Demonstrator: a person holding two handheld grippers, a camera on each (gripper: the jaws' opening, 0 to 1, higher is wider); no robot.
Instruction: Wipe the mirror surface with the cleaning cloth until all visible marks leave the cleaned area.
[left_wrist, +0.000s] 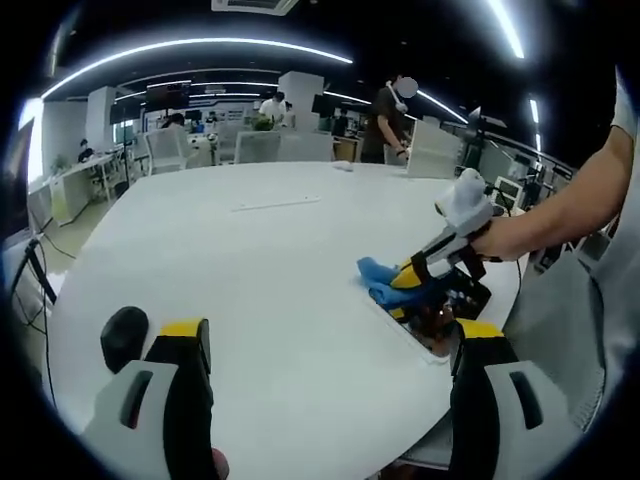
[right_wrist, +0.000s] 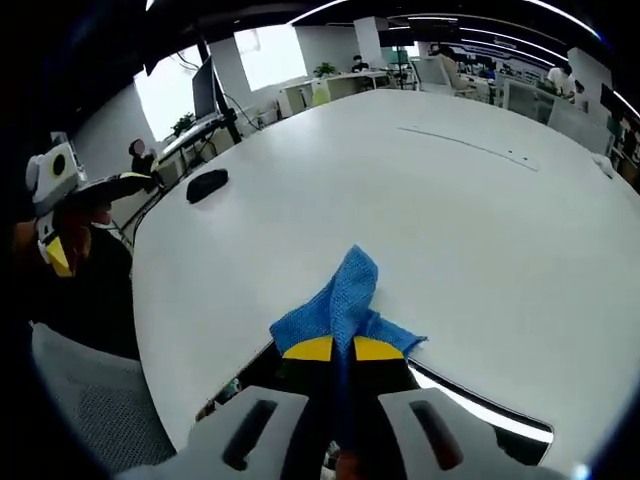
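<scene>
A blue cleaning cloth (right_wrist: 345, 295) lies bunched on the white table at the far edge of a flat, white-framed mirror (right_wrist: 480, 405). My right gripper (right_wrist: 344, 349) is shut on the cloth's near end, its yellow tips pressed together over the mirror. In the left gripper view, that right gripper (left_wrist: 412, 283) comes in from the right, held by a hand, with the cloth (left_wrist: 375, 280) at its tips and the mirror (left_wrist: 425, 340) under it. My left gripper (left_wrist: 330, 335) stands wide open above the table with nothing between its jaws, left of the mirror.
A black mouse (left_wrist: 123, 335) (right_wrist: 207, 183) lies near the table's edge. The round white table (left_wrist: 260, 250) stretches far behind the mirror. Chairs, desks and people stand at the back of the office. The left gripper (right_wrist: 85, 215) shows beyond the table's edge.
</scene>
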